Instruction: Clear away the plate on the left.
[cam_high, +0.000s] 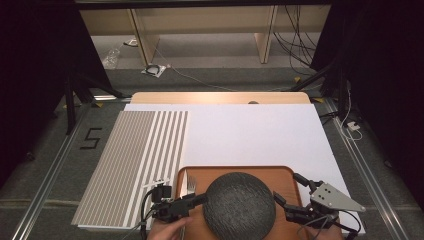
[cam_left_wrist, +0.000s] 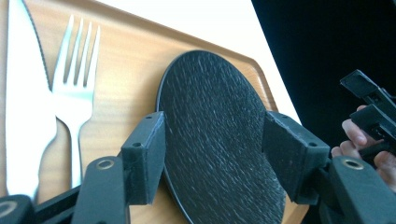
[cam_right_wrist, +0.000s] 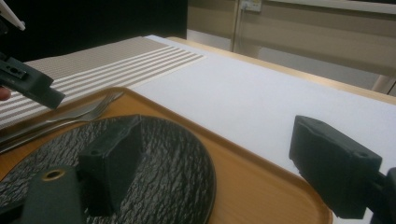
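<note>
Both tools are matte black with blocky rectangular pads, the left tool (cam_high: 197, 199) showing small screw holes in its pads and brass-ringed pivot holes behind them, the right tool (cam_high: 290, 192) topped by a grey three-cornered plate dotted with holes and trailing thin cables.

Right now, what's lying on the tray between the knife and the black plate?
A fork lies there, tines pointing away, on the wooden tray right beside the knife and left of the black plate. The left gripper view shows it best.
</note>
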